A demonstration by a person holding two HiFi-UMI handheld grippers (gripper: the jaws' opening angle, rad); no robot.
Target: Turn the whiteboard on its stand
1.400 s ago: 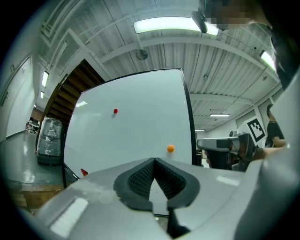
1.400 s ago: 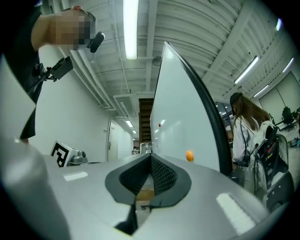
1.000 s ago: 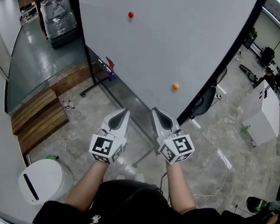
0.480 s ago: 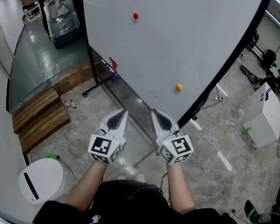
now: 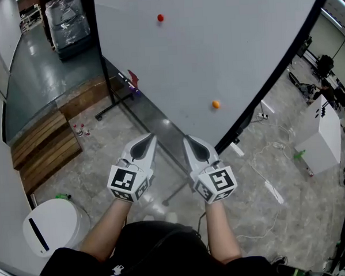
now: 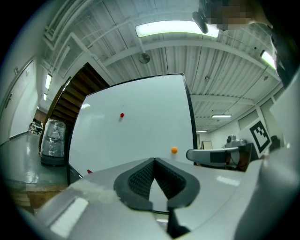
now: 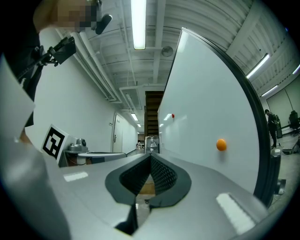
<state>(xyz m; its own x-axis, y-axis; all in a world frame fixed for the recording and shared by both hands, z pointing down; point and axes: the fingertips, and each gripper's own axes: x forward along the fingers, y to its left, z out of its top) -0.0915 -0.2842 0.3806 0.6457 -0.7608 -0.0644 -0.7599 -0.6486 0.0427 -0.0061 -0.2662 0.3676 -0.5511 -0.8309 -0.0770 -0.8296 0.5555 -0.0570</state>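
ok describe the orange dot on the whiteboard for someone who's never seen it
Find the big whiteboard that fills the middle of the head view. Two small round magnets sit on its plain face: the orange magnet is the lower one, close to the board's dark right-hand edge. The red magnet is higher and further left.

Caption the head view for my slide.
Left gripper and right gripper, both shut and empty, side by side before the whiteboard with its red magnet and orange magnet.

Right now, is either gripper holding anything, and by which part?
Nothing is held: the left gripper and the right gripper are both shut and empty, in front of the whiteboard.
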